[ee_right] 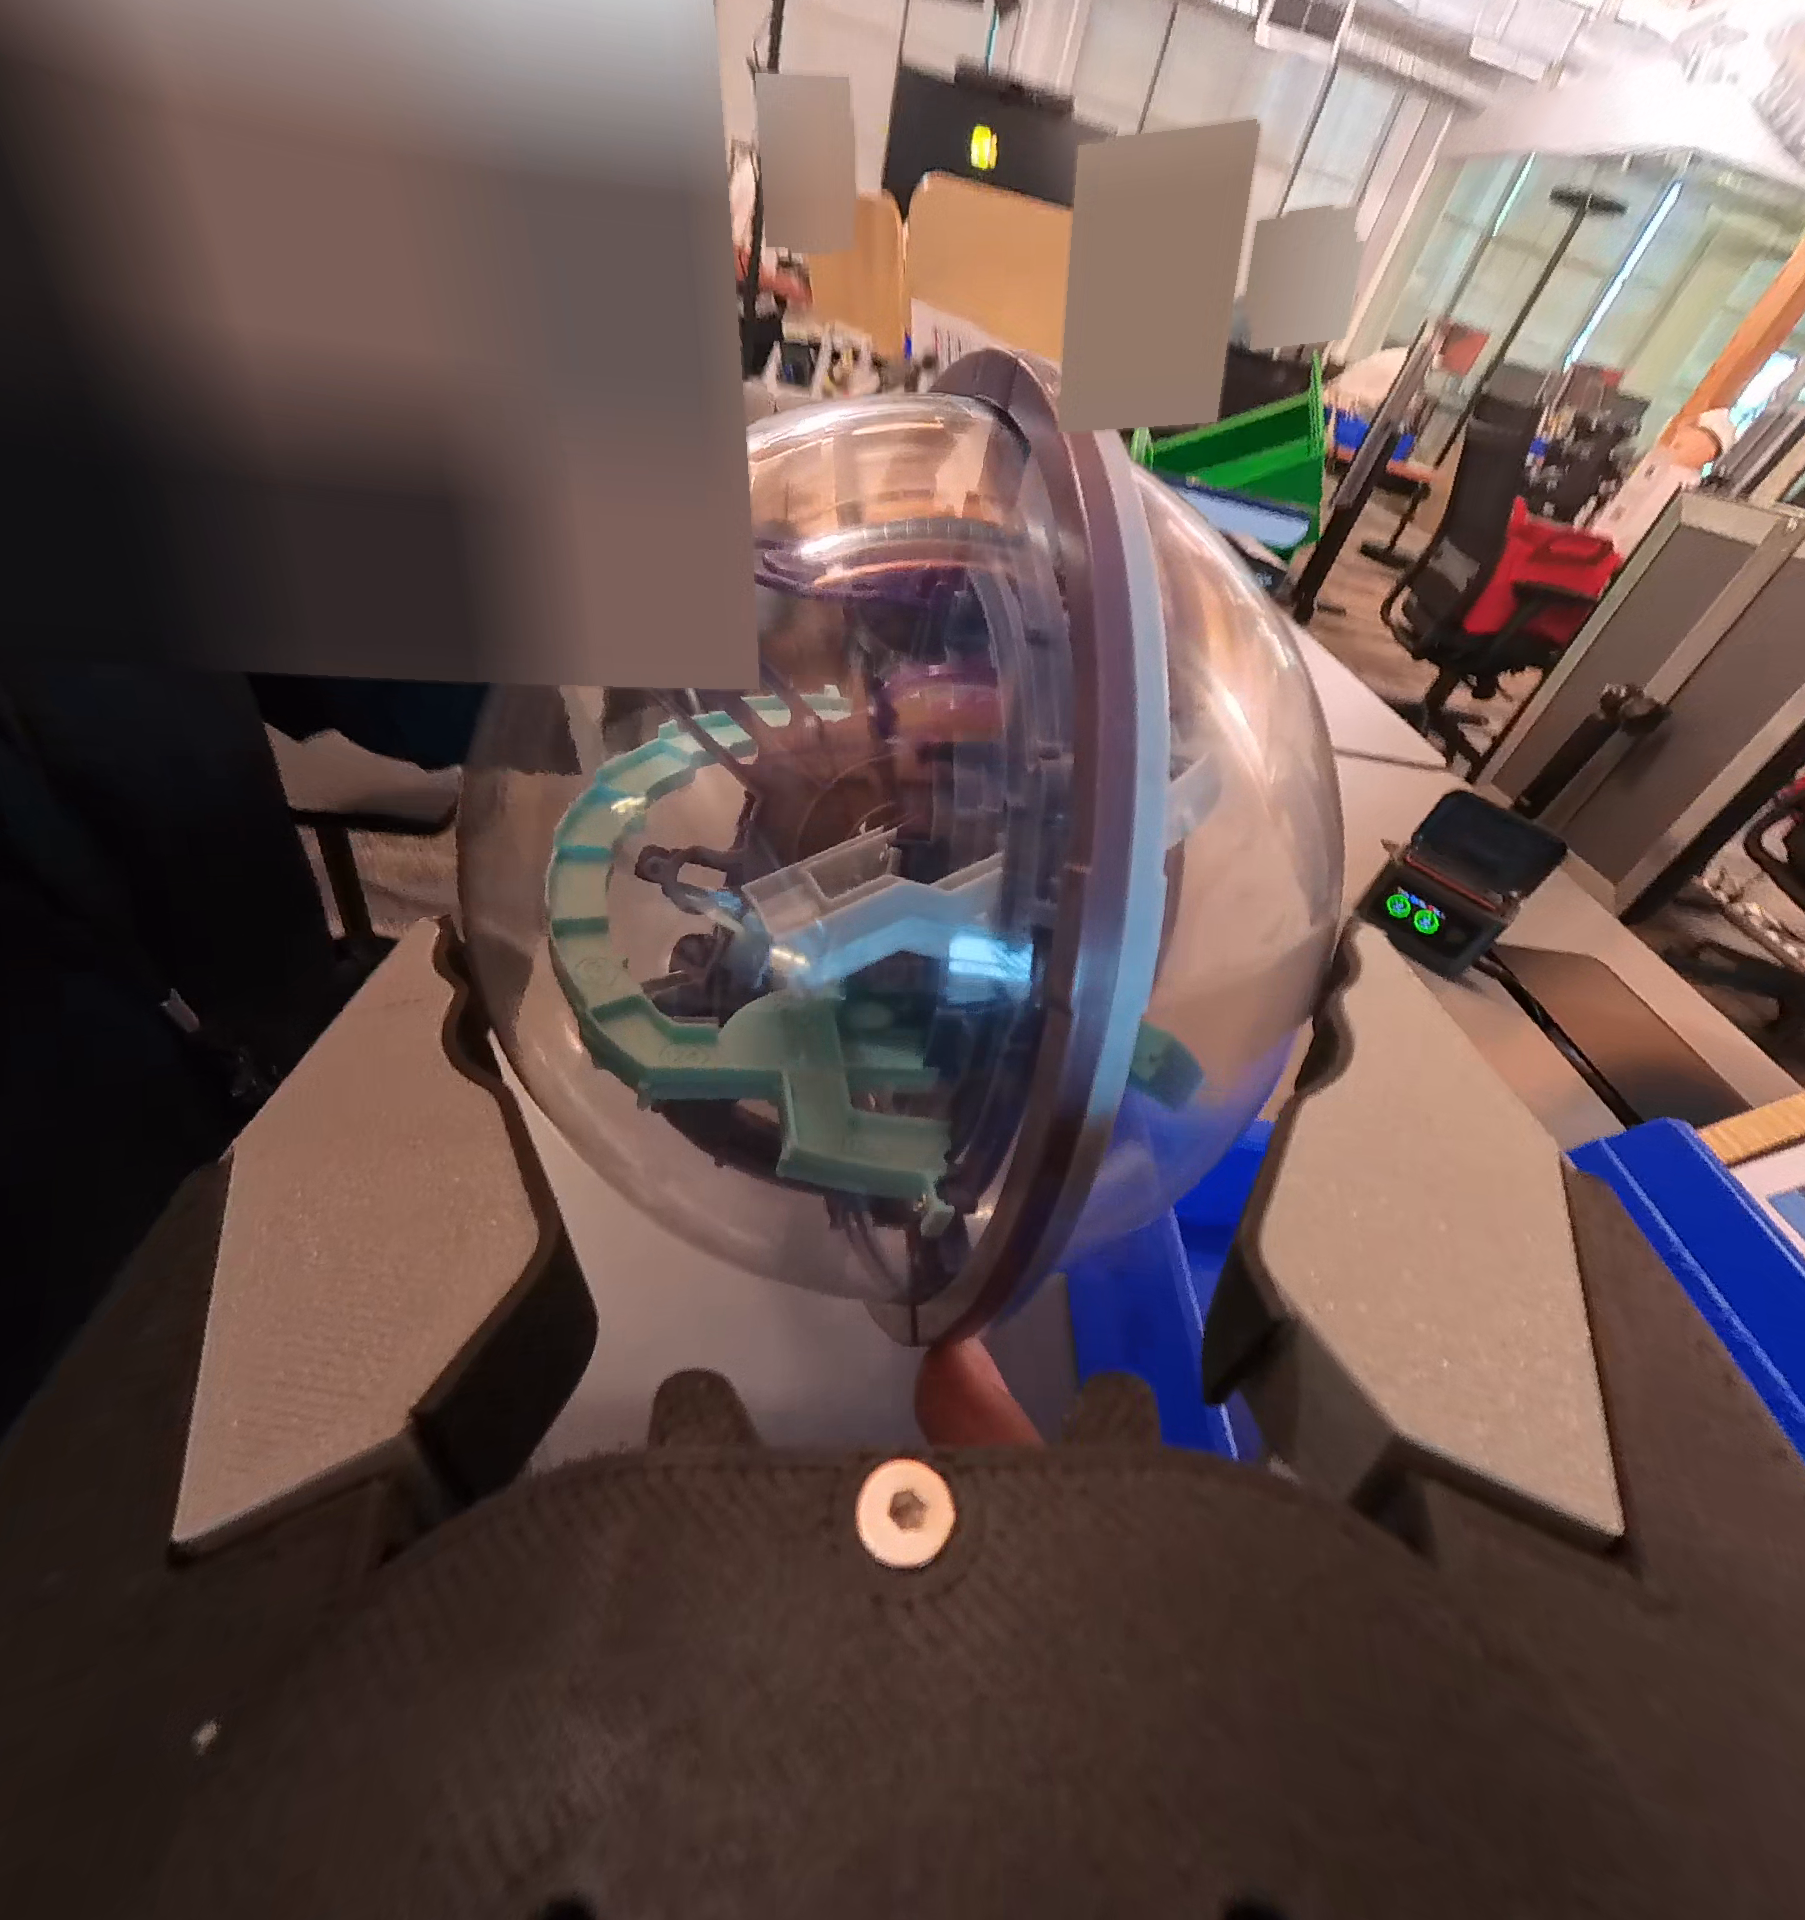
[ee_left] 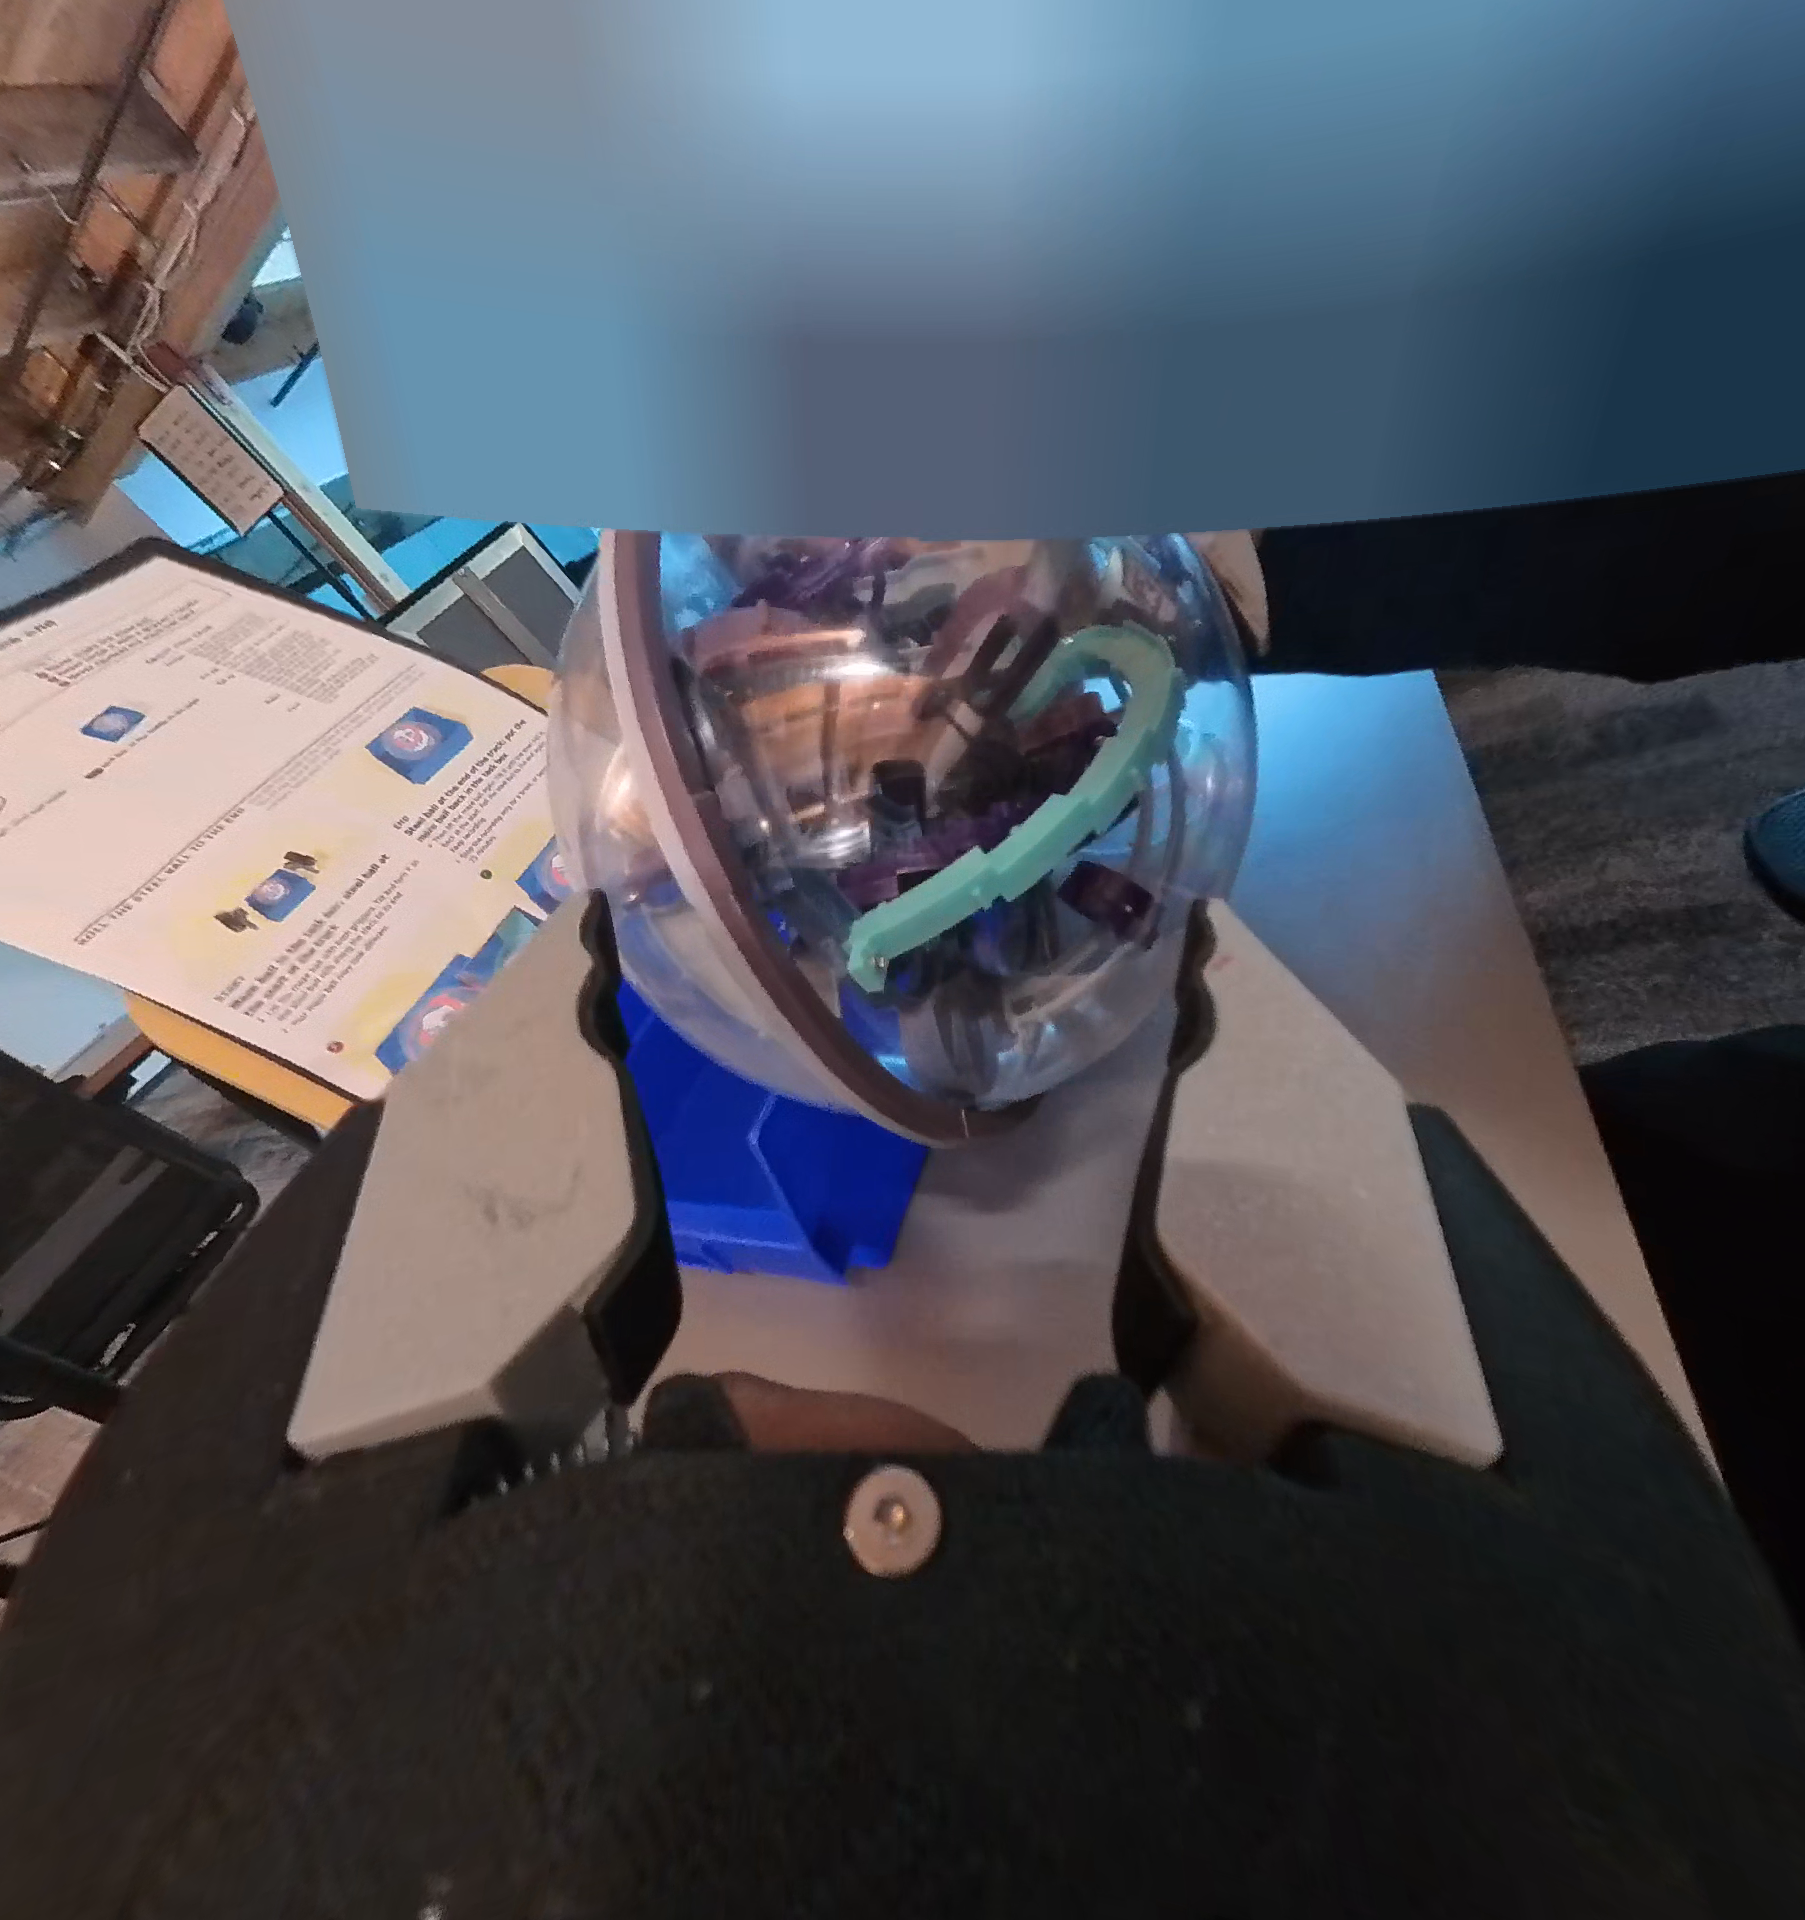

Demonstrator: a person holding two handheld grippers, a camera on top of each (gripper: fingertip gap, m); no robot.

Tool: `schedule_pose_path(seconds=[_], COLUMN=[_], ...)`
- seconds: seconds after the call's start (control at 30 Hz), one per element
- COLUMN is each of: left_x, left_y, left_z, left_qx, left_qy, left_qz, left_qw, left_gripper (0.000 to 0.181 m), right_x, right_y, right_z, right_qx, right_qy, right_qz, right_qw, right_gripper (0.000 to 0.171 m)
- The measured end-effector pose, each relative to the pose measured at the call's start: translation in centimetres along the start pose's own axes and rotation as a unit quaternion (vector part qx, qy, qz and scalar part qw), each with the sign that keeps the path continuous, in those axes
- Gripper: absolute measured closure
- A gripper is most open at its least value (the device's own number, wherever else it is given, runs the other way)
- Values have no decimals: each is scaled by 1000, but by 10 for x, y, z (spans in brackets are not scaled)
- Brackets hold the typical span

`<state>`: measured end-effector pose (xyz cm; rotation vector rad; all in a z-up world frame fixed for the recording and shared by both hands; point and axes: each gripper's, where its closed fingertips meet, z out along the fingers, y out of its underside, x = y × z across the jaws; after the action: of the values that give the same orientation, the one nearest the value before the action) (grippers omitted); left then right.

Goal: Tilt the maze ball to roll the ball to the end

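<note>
I had the maze ball (ee_left: pixel 903 821) gripped from 2 sides at once. In the left wrist view, the left gripper (ee_left: pixel 896 971) had its fingers (ee_left: pixel 524 1091) spread wide around the lower part of the sphere, the black pads pressed against its clear shell on both sides. In the right wrist view, the right gripper (ee_right: pixel 893 997) did the same, its fingers (ee_right: pixel 378 1164) wide apart and touching the shell at left and right. So both held the ball, each from its own direction.

The ball sat lifted above the counter (ee_left: pixel 1023 1288), partly over a blue stand (ee_left: pixel 773 1174) that lay near the counter's left edge as my left camera saw it. Its dark equator ring (ee_left: pixel 669 748) ran tilted, well off level, and in the right view that ring (ee_right: pixel 1074 727) stood nearly upright. Inside I could see a teal track (ee_left: pixel 1033 831) curving across the near hemisphere, with purple and dark parts behind it. I could not make out the small steel ball anywhere in the maze.

Beyond the counter's left edge a printed sheet (ee_left: pixel 212 790) rested on a dark board. In the right view, a small black device (ee_right: pixel 1449 894) with a lit screen sat at the counter's far right.
</note>
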<state>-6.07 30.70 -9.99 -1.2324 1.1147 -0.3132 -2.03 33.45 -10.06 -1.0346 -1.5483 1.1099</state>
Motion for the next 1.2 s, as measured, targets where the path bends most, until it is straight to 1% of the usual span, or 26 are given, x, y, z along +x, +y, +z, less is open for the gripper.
schedule_pose_path(seconds=[0.27, 0.73, 1.03, 1.2], left_x=[-2, 0, 0, 0], left_y=[-10, -10, -22, -23], left_z=[-2, -2, -10, -13], left_qx=[5, 6, -5, -9], left_qy=[5, 6, 15, 6], left_qz=[5, 2, 21, 48], left_qw=[1000, 1000, 1000, 999], left_gripper=[76, 75, 76, 76], right_x=[0, -1, -6, -7], right_y=[-4, -2, -5, -8], right_z=[0, 0, 6, 10], right_qx=[40, 42, 108, 120], right_qy=[-12, -13, -32, -34], right_qz=[10, 13, 19, -8], right_qw=[999, 999, 993, 992], right_gripper=[20, 20, 19, 19])
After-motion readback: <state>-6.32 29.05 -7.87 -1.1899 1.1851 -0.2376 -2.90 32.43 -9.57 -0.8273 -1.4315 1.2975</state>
